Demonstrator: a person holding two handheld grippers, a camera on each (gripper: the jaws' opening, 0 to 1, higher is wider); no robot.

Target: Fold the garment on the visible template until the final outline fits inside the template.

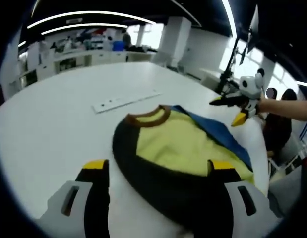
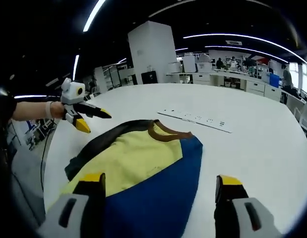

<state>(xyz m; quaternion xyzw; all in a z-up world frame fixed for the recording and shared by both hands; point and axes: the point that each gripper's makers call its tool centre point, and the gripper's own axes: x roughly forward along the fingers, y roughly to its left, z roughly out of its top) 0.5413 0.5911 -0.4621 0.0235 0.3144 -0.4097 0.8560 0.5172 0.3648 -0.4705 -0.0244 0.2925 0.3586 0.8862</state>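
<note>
Both tongs wide, empty: left tongs point(image 1: 158, 171) straddle garment point(image 1: 180, 148) dark edge, right tongs point(image 2: 158, 186) at blue edge; collar-hem axis runs away along worktop point(image 1: 54, 119)

Left tongs point(image 1: 158, 168) agape; right tongs point(image 2: 160, 186) agape, both held low.

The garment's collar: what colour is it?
Brown collar, clearest in the right gripper view.

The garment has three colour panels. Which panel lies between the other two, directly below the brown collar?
The yellow panel of the garment. It runs down the middle from the brown collar, with the black panel on one side and the blue panel on the other.
</note>
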